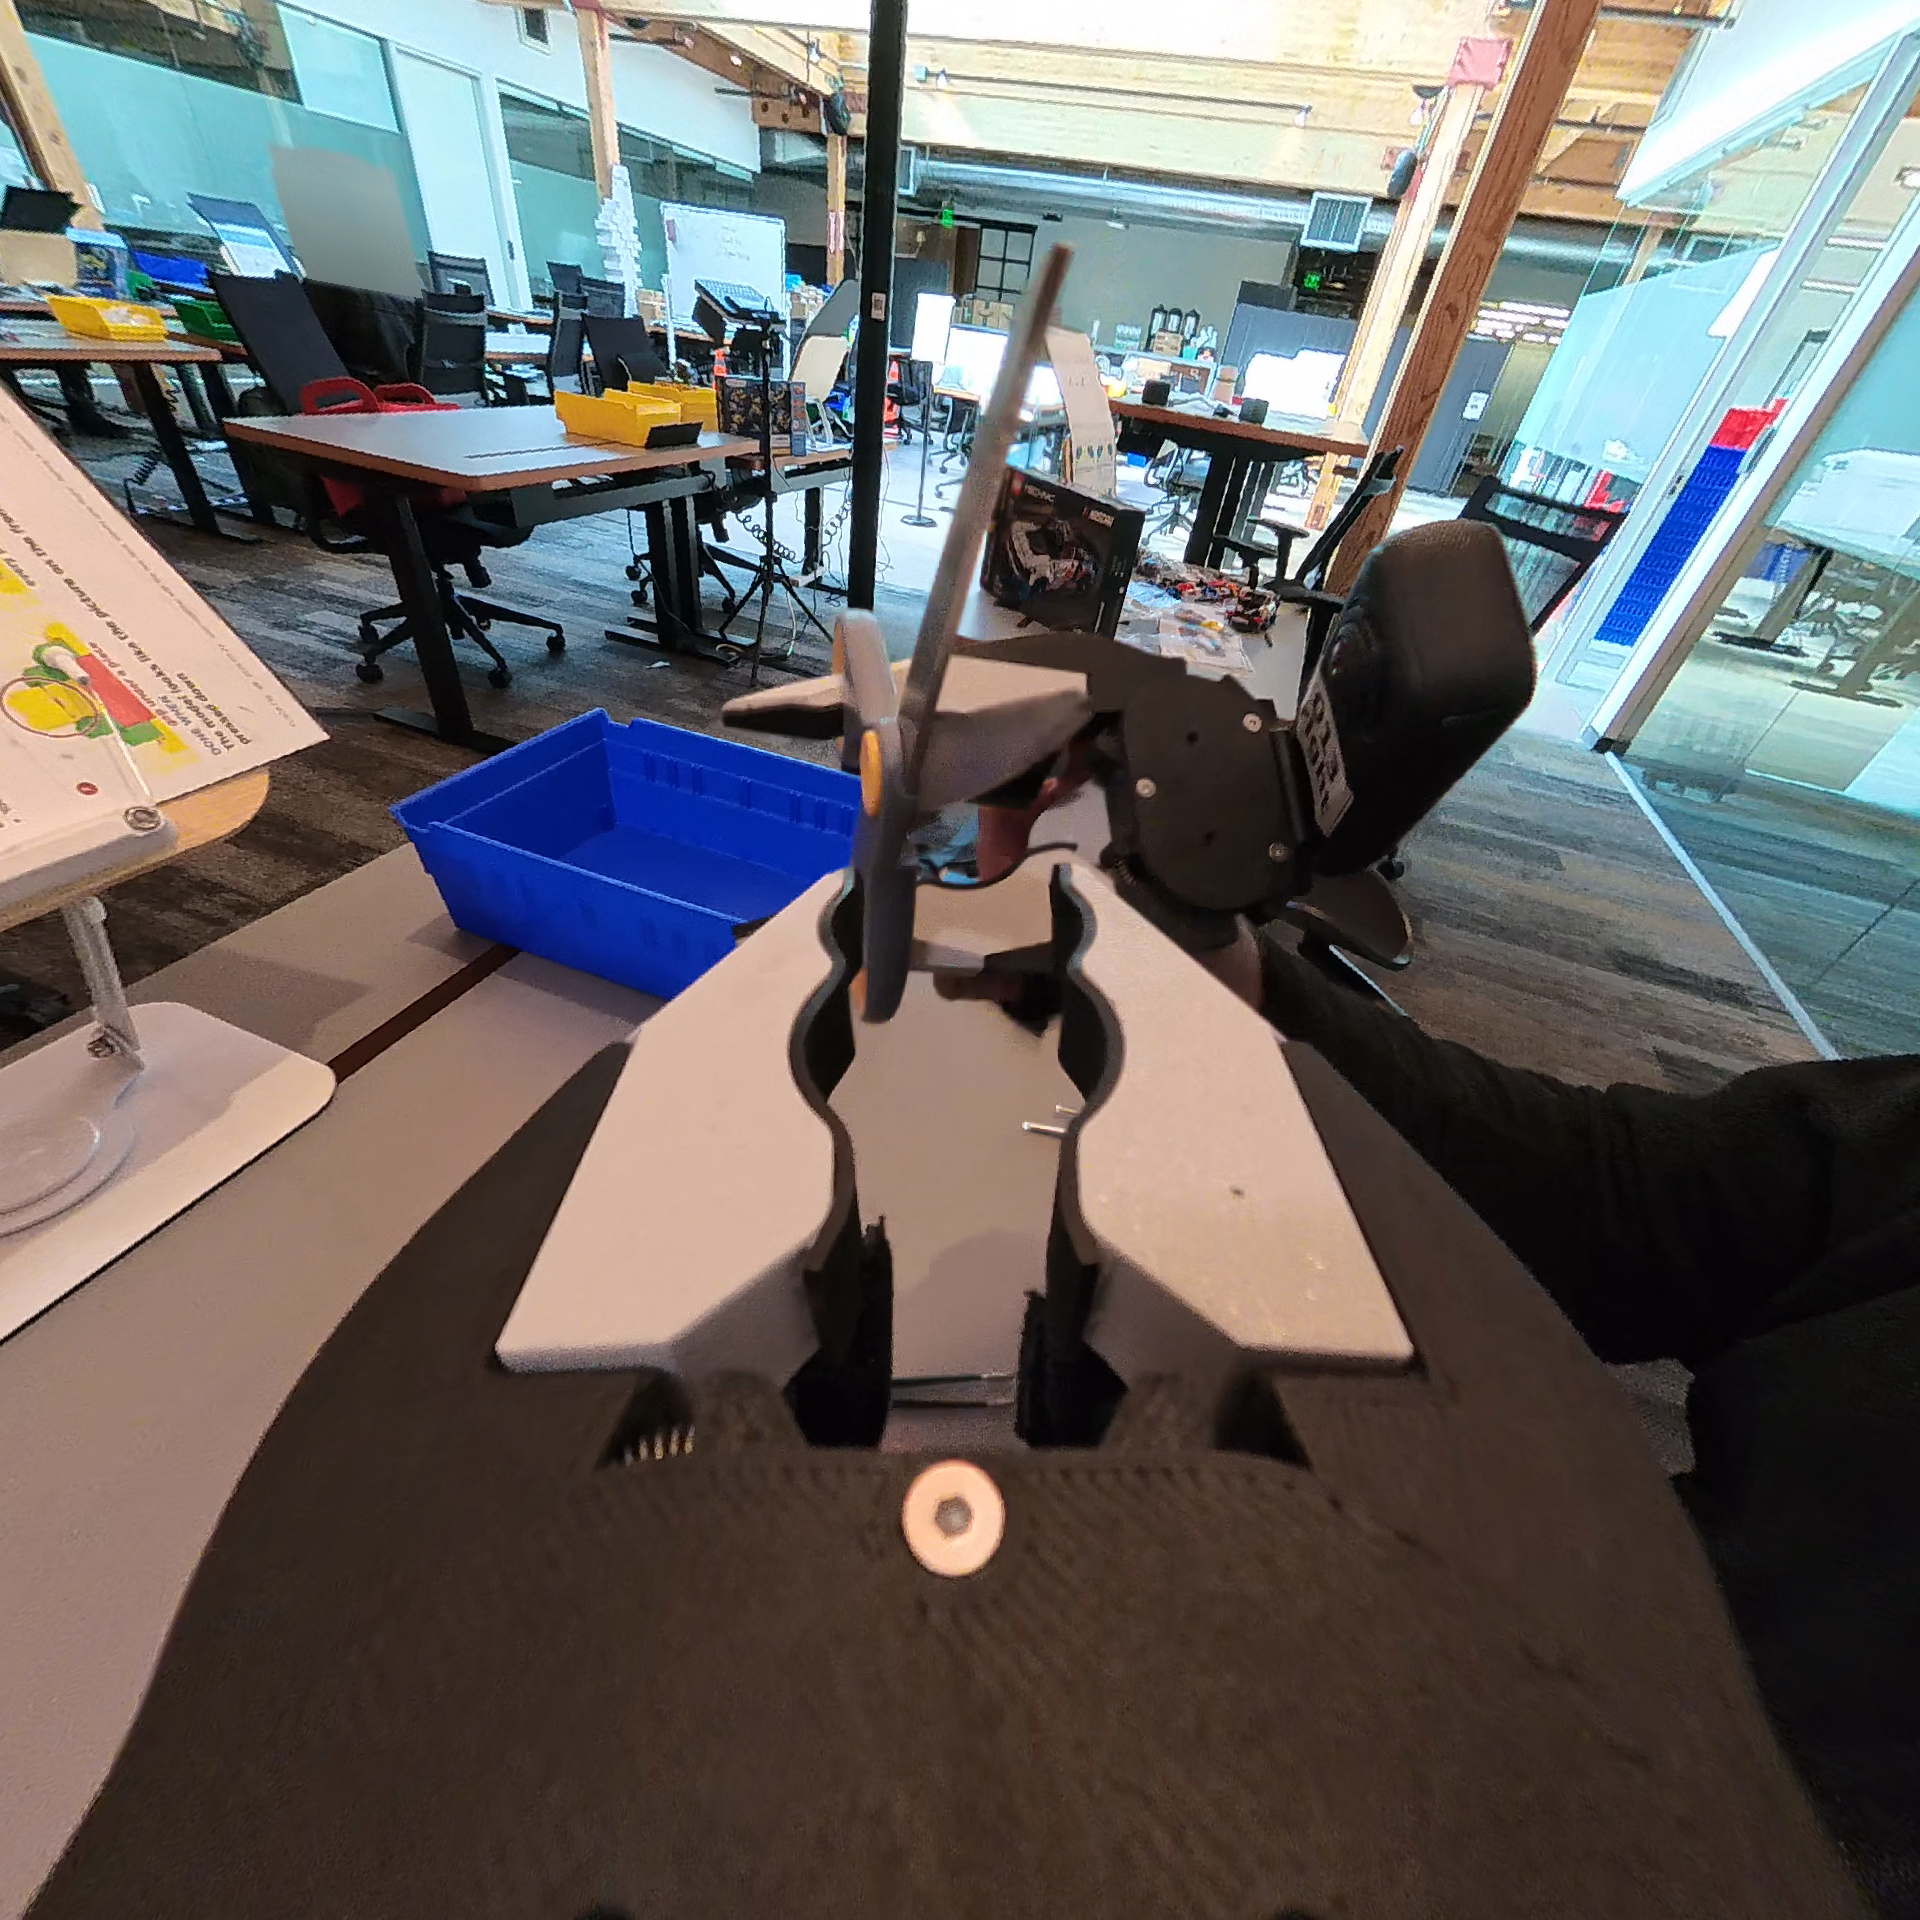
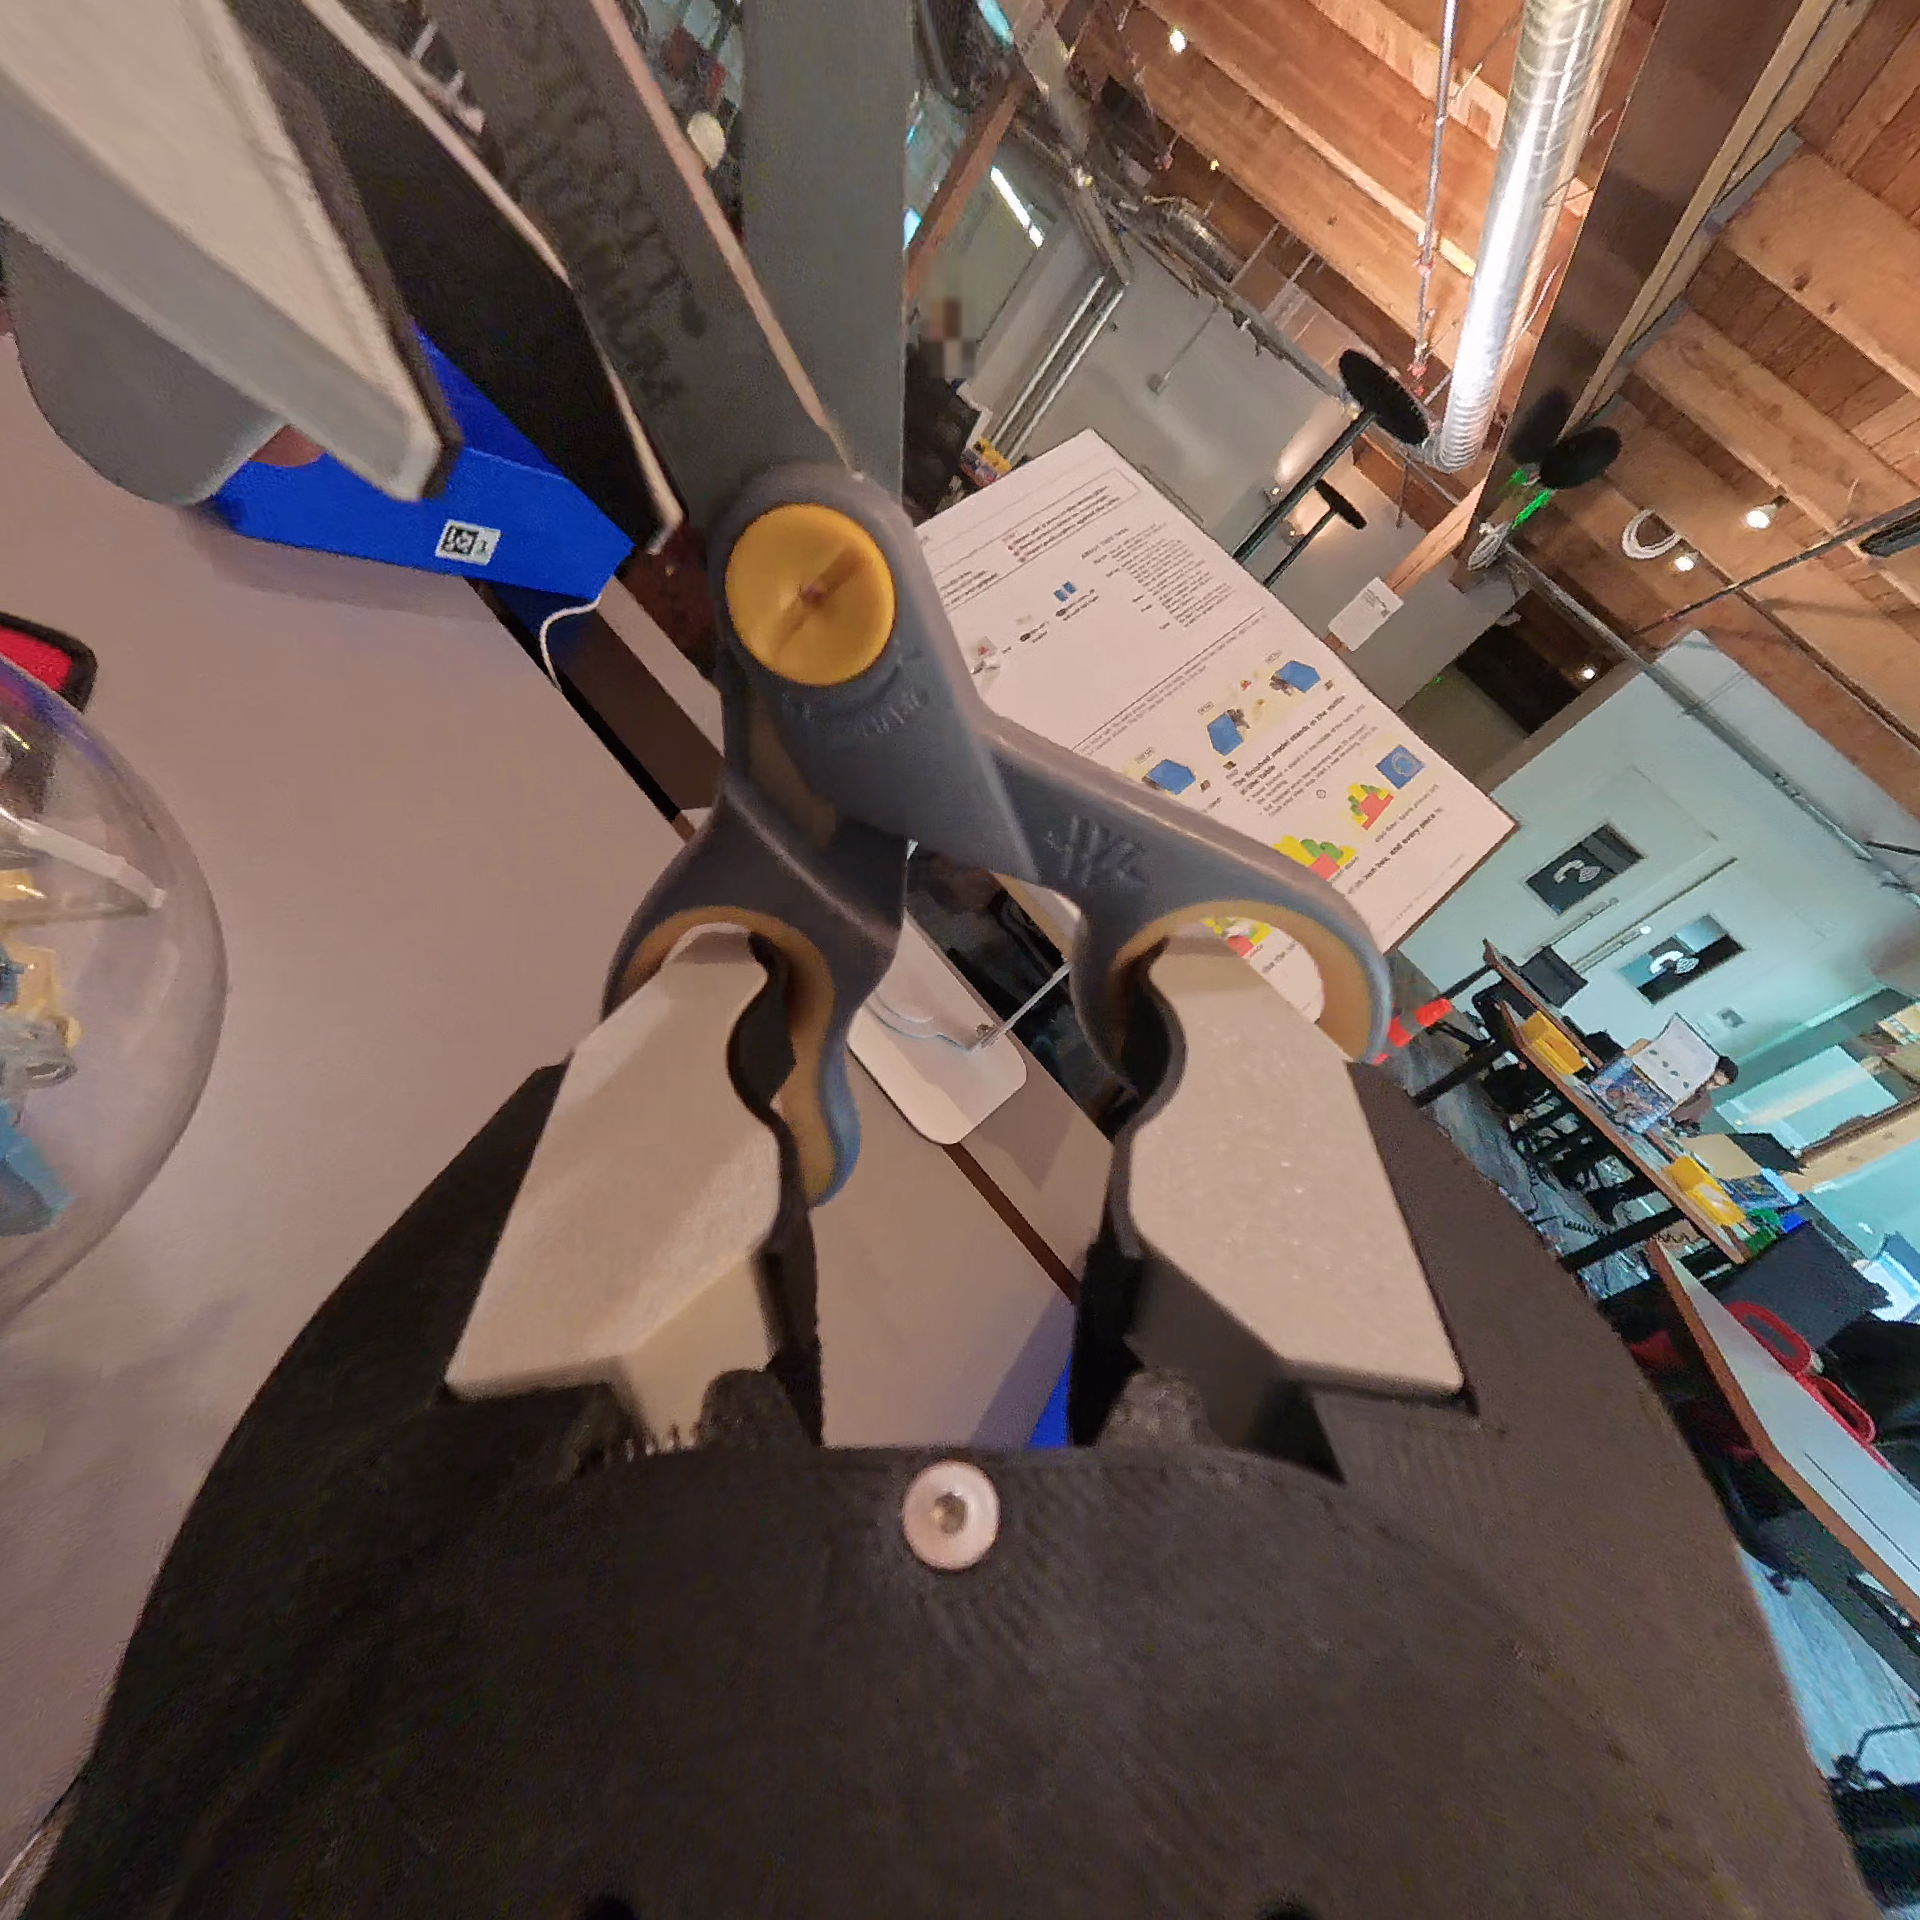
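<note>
Two grippers meet on one pair of scissors (image 2: 831, 727), grey-handled with a yellow pivot screw. In the right wrist view, the right gripper (image 2: 935, 997) has a finger (image 2: 665, 1122) pushed through each handle loop, spread apart inside them and carrying the tool. The long axis runs straight away from that gripper, handles near, blades pointing up and away, slightly parted. From the left wrist view the scissors (image 1: 883, 831) stand nearly upright and edge-on, tips tilted up to the right. The left gripper (image 1: 951, 935) sits with its fingers apart, the scissors' lower end just at the left fingertip; whether they touch, I cannot tell. Just beyond, the right gripper (image 1: 935, 810) comes in from the right. Behind it a blue bin (image 1: 623, 862) rests on the grey table (image 1: 208, 1351), an instruction sheet (image 1: 94, 675) to the left.
</note>
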Demonstrator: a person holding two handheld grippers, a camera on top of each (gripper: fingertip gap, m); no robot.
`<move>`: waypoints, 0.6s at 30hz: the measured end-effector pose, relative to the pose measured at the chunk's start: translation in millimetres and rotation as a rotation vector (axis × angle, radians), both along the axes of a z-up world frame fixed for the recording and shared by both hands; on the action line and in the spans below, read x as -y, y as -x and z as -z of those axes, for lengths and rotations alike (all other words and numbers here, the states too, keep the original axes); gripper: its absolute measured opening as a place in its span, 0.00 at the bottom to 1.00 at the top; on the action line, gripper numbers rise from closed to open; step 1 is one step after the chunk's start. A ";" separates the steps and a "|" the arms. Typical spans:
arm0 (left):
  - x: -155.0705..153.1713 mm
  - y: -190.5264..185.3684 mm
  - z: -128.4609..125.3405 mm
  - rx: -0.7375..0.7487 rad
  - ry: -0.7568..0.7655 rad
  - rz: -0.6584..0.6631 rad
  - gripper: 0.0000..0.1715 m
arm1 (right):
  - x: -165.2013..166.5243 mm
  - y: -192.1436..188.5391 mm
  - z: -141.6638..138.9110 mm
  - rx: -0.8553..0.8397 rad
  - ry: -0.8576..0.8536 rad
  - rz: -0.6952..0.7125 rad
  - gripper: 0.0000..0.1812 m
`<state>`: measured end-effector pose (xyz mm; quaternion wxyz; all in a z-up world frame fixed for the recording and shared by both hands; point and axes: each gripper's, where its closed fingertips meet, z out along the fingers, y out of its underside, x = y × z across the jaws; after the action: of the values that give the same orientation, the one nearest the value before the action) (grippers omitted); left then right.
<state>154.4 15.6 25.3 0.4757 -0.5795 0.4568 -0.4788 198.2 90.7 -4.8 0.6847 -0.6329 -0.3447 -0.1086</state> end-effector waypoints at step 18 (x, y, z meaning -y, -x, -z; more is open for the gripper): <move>0.4 140.5 108.0 -0.591 -0.080 0.024 0.63 | 42.9 -38.2 19.5 0.272 0.024 0.016 0.28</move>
<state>13.8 15.2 -82.7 0.3386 -0.6692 0.6010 -0.2765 236.4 47.8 -24.3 0.6231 -0.6233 -0.4304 -0.1950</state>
